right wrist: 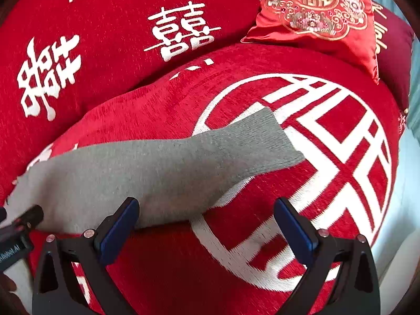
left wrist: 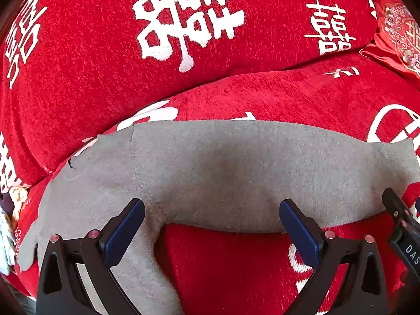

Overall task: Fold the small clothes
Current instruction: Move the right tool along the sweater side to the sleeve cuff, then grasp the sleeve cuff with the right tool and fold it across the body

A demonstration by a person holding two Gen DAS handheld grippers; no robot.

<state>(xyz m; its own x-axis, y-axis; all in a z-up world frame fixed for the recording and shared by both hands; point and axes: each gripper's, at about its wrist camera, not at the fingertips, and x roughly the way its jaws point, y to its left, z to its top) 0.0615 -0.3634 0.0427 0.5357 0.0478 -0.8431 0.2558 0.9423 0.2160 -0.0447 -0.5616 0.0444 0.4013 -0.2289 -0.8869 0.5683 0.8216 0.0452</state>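
A small grey garment lies flat on a red sofa seat. One leg or sleeve runs to the right and ends in a ribbed cuff. Another part hangs toward the lower left. My left gripper is open and empty just above the garment's near edge, its left finger over the grey cloth. My right gripper is open and empty over the near edge of the long grey part. Each gripper shows at the edge of the other's view: the right one, the left one.
The red seat cushion carries a large white round emblem. A red back cushion with white characters stands behind. A shiny embroidered red pillow lies at the back right. A pale tassel shows at the far left.
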